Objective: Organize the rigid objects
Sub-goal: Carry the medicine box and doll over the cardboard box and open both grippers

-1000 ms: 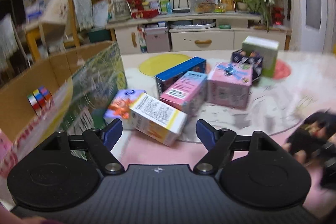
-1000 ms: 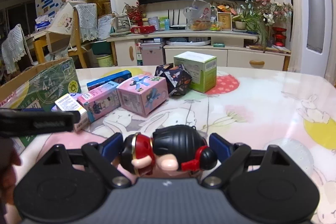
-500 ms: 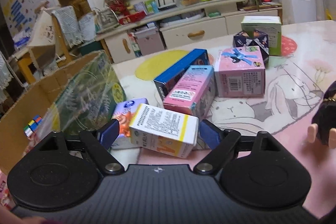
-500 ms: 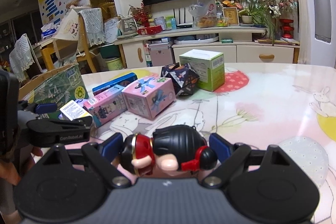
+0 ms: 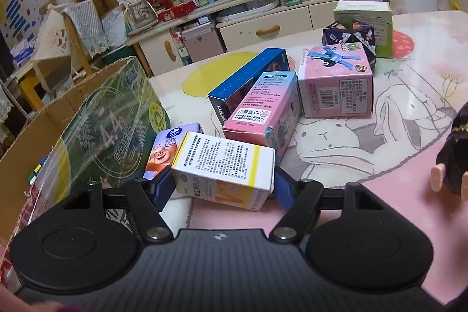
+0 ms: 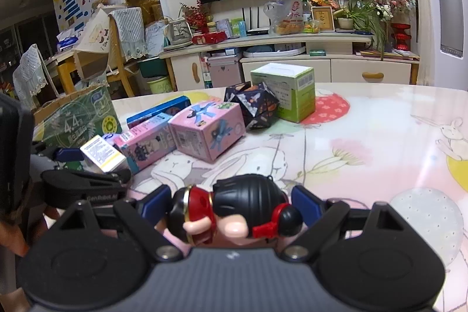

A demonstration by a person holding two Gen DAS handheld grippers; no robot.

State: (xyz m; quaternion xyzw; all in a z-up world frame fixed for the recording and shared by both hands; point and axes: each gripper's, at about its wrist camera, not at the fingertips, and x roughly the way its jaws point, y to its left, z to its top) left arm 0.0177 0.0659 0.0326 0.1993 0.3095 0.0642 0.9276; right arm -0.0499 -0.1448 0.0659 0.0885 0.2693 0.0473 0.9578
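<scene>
Landmark: cardboard box point(image 5: 87, 113), at the table's point(image 5: 409, 142) left edge.

1. White-and-yellow carton point(image 5: 223, 165), just right of the cardboard box: your left gripper point(image 5: 222, 186) has its fingers on both sides of it; whether they are clamped you cannot tell.
2. Doll figure point(image 6: 234, 209), well right of the cardboard box: fingers of your right gripper point(image 6: 231, 203) flank it, contact unclear.
3. Further from it: purple carton point(image 5: 166, 148), pink-blue carton point(image 5: 263, 113), blue carton point(image 5: 248, 78), pink box point(image 5: 336, 84), dark polyhedron point(image 5: 348, 34), green box point(image 5: 371, 19).

Judged barely begun: one cube inside the cardboard box, eight outside.
</scene>
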